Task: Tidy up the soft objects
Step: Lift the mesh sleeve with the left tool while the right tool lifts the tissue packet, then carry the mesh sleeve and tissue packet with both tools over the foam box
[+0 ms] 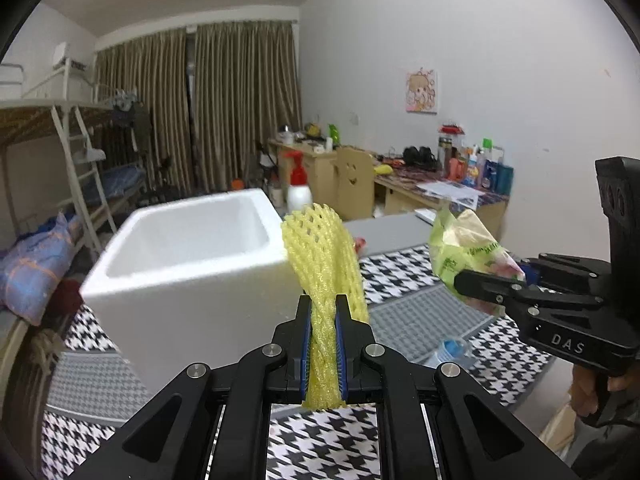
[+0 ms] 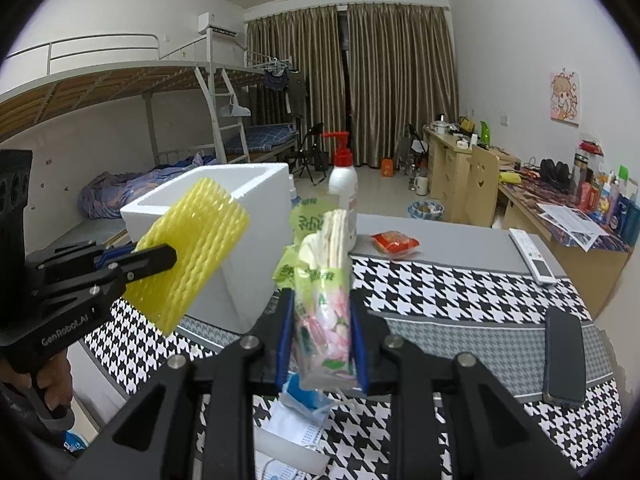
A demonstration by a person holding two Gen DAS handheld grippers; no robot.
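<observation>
Left view: left claw (image 1: 323, 344) is gripping the yellow net (image 1: 320, 256), squeezed thin between its pads; the foam box (image 1: 188, 268) is waiting just ahead-left, its visible part looking empty.
Right view: right claw (image 2: 322, 340) is clamping the tissue pack (image 2: 324, 280); the box (image 2: 256, 216) is sitting ahead-left.
Progress: both items are lifted, neither boxed yet; a mask (image 2: 296, 416) is lying below the claw.

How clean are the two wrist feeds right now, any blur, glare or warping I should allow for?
Left wrist view: the white foam box is smeared with blur, while the yellow foam net in the left gripper is sharp. Right wrist view: crisp on the tissue pack. Both views: strong fisheye bending, dark corners, flat indoor light, no glare.
</observation>
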